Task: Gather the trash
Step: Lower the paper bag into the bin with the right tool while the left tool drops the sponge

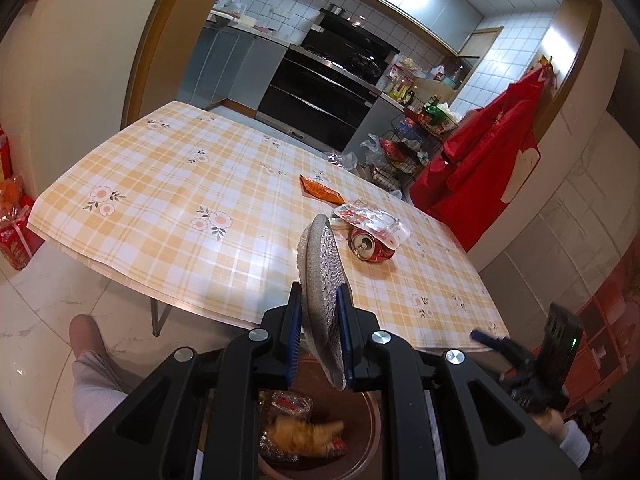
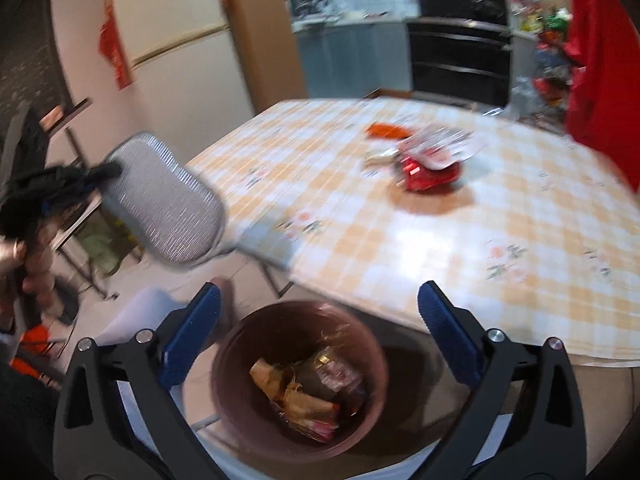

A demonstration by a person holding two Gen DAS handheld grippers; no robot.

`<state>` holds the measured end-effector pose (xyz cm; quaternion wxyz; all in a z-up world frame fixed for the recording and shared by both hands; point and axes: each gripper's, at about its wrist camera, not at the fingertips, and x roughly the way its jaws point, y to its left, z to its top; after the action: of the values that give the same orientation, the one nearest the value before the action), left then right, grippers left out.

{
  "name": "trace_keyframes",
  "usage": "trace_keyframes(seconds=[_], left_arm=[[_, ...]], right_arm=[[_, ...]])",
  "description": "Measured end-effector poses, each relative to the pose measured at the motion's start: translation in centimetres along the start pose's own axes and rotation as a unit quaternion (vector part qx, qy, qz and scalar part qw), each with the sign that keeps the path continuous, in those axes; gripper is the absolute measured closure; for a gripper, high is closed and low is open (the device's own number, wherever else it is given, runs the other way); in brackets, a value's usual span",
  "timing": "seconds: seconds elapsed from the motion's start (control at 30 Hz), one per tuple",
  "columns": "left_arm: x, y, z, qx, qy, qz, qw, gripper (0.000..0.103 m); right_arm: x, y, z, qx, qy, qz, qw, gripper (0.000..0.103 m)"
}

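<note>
My left gripper (image 1: 318, 320) is shut on a flat silver ribbed tray (image 1: 322, 276), held on edge above the brown trash bin (image 1: 368, 440); it also shows in the right wrist view (image 2: 160, 204) at the left. My right gripper (image 2: 320, 316) is open and empty above the bin (image 2: 228, 380), which holds several wrappers (image 2: 308, 392). On the checked table (image 1: 180, 184) lie a crushed red can (image 1: 370, 246), a white printed wrapper (image 1: 372, 220) and an orange wrapper (image 1: 320, 190). The can (image 2: 428, 172) also shows in the right wrist view.
The bin stands on the tiled floor by the table's near edge. A person's knee (image 1: 86, 332) is at the left. A fridge (image 2: 172, 40), oven (image 1: 316, 96), wire rack of groceries (image 1: 404, 144) and red garment (image 1: 480, 160) stand beyond the table.
</note>
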<state>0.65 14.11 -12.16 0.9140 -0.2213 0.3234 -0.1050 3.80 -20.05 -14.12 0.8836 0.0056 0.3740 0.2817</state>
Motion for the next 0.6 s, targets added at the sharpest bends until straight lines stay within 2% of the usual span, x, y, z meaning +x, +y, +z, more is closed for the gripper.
trace_keyframes(seconds=[0.27, 0.6], left_arm=[[0.9, -1.9, -0.2, 0.020, 0.014, -0.005, 0.9997, 0.086], [2.4, -5.9, -0.9, 0.069, 0.044, -0.051, 0.9954, 0.085]], right_arm=[[-3.0, -4.2, 1.0, 0.042, -0.048, -0.042, 0.997, 0.006], [-4.2, -6.4, 0.2, 0.070, -0.054, -0.050, 0.995, 0.006]])
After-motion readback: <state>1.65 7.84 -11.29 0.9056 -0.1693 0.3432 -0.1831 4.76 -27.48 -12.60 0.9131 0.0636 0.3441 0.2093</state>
